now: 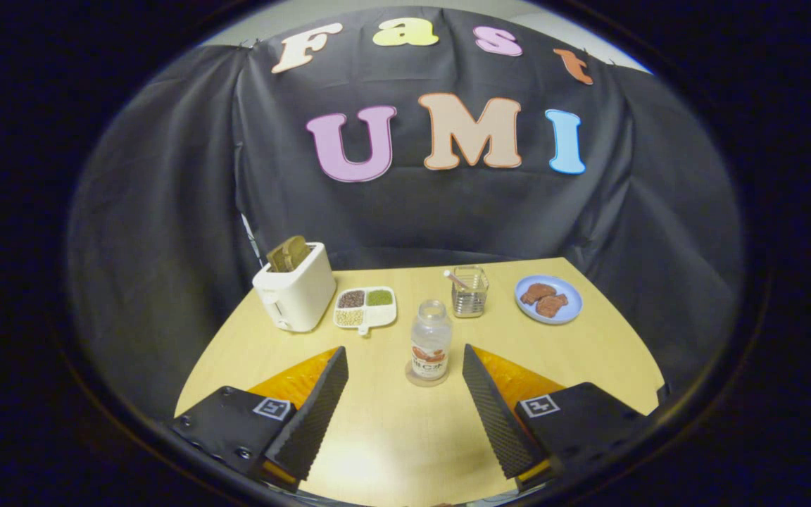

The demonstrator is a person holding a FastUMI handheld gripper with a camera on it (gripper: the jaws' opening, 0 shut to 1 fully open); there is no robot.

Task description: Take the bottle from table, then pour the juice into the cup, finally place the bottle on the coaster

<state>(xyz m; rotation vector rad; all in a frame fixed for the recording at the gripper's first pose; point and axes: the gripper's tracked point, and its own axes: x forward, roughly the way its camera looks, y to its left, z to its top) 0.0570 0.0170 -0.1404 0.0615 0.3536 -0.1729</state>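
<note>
Already the bottle (430, 341) stands upright on the round coaster (426, 379), a little below the middle of the frame, with its mouth open and no cap showing. It sits between the two finger tips and just ahead of them, touching neither. The gripper (405, 360) is spread wide and holds nothing; its ribbed black fingers (314, 415) angle up from the lower left and lower right of the frame, well clear of the bottle on both sides.

Beyond the bottle, slightly right of centre, is the clear cup (469, 291) with a straw or stick leaning in it. How much juice the cup holds cannot be told from here, and the bottle's own level is hard to read too.

Judging by this layout, the task looks finished or nearly so: the bottle is on the coaster and has been let go. If anything remains, it is only drawing the gripper away.

Elsewhere on the light wooden table (588, 352): a white toaster (295, 289) with bread at the upper left, a divided tray (366, 308) of grains beside it, and a blue plate (548, 298) with two brown pieces at the upper right.
</note>
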